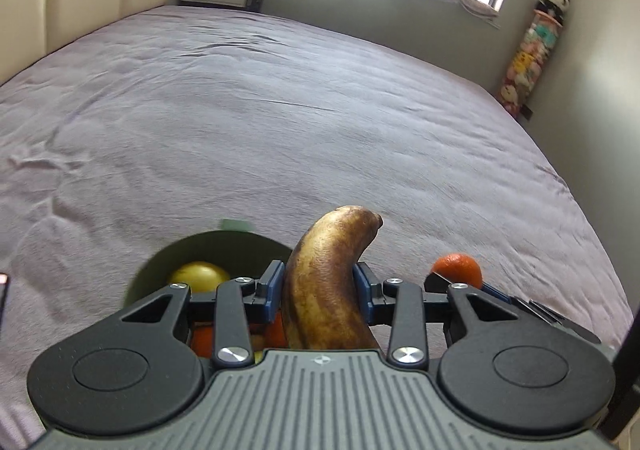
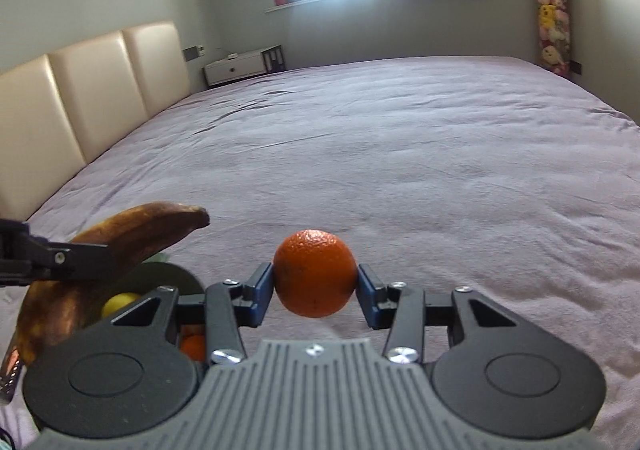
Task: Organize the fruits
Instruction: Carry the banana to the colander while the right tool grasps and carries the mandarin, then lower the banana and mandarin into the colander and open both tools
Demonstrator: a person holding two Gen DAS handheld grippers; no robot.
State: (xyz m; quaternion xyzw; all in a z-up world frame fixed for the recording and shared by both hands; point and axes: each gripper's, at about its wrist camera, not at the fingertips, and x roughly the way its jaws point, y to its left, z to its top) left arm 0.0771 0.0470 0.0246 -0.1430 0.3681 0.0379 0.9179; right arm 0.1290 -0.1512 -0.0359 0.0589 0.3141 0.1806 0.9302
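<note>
My left gripper (image 1: 319, 284) is shut on a brown overripe banana (image 1: 326, 274), held above the bed with its tip pointing up. Just below and left of it is a dark green bowl (image 1: 224, 244) holding a yellow fruit (image 1: 200, 276) and orange fruits (image 1: 202, 340). My right gripper (image 2: 316, 284) is shut on an orange (image 2: 315, 273), held above the bed to the right of the bowl (image 2: 172, 274). The banana (image 2: 132, 238) and left gripper show at the left of the right wrist view. The orange also shows in the left wrist view (image 1: 458, 268).
A wide bed with a mauve sheet (image 1: 280, 109) fills both views. A cream padded headboard (image 2: 80, 89) is on the left. A white nightstand (image 2: 236, 67), a window and a tall stack of plush toys (image 2: 554, 9) stand at the far wall.
</note>
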